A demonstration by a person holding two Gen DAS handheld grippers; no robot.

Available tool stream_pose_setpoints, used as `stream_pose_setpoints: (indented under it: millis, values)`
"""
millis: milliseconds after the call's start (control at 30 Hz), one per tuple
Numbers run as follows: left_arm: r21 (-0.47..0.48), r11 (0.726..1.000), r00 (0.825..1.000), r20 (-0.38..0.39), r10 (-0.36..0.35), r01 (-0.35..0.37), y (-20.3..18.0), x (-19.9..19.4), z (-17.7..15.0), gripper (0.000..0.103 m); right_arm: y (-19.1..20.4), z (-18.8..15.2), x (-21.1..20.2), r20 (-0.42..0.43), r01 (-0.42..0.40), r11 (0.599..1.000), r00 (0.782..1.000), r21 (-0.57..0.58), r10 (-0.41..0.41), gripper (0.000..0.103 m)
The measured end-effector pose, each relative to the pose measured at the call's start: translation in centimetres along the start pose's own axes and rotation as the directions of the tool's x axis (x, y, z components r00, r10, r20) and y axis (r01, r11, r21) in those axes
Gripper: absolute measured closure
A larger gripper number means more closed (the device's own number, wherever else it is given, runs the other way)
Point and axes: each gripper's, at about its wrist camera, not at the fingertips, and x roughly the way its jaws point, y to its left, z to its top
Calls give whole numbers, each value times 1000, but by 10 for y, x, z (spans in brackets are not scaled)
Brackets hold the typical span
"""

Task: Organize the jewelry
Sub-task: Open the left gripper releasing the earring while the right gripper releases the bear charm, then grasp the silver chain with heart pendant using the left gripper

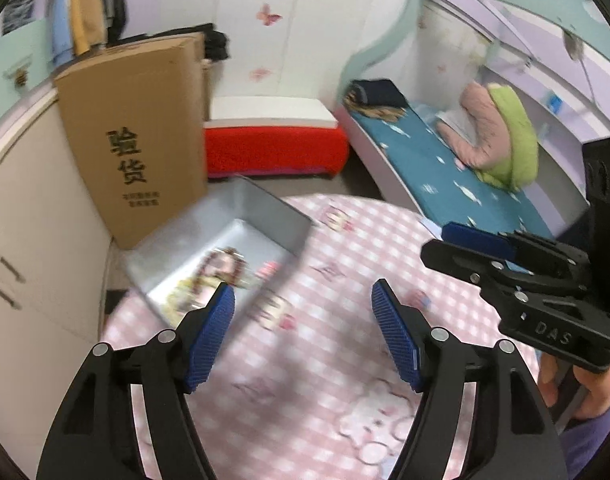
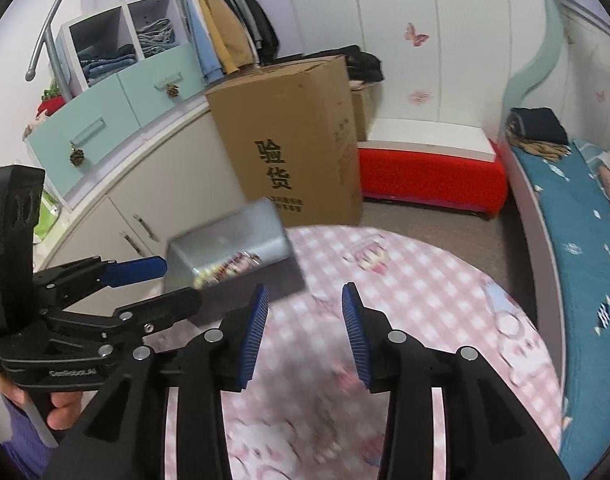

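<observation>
The left tool (image 1: pixel 303 332) hangs over the pink checked worktop (image 1: pixel 345 248) with its blue pads spread wide and nothing between them. The right tool (image 2: pixel 305 336) stands partly open beside it, also empty. The jewelry (image 1: pixel 221 268), a blurred heap of beads, lies inside a grey box (image 1: pixel 265 204) at the worktop's far left edge. Behind the box stands a tall cardboard carton (image 1: pixel 133 140).

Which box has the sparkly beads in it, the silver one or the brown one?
The silver box on the pink checked table: it is open, with beaded jewelry inside. The brown cardboard box stands taller, closed, behind it.
</observation>
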Motion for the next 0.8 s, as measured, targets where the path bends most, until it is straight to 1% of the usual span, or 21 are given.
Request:
stream_pose_setpoints:
  millis: [133,167,200,333,400,467,533,633,800]
  values:
    - [31,999,999,-32,-36,37,-37,13,-17,34,-26,-26,-9,-14,45,999,999,27,-45,64]
    - [39,999,999,-39,-35,36,-45,16,-21,34,-32,-33,-10,-20,54,998,998,36,-53,63]
    - [51,998,998,-46,-33,36,-52,21,-25,34,-40,-41,-11,-29,55,997,998,51,-53,60]
    - [72,996,993,-105,-51,59,-82,47,-45,34,-64,-69,-11,-64,76,994,995,82,-70,60]
    - [81,996,992,-120,-29,39,-92,56,-53,34,-73,-82,-12,-76,74,992,995,98,-67,60]
    - [78,995,988,-147,-41,53,-99,66,-60,34,-80,-92,-14,-86,74,991,994,109,-65,60]
    - [83,996,987,-158,-30,44,-104,73,-65,34,-84,-98,-16,-89,73,991,994,113,-63,60]
    - [113,994,985,-171,23,-4,-112,81,-70,34,-88,-103,-18,-87,68,990,995,124,-58,59]
    - [159,987,978,-196,66,-35,-118,90,-78,35,-91,-104,-24,-71,56,990,996,132,-47,58]
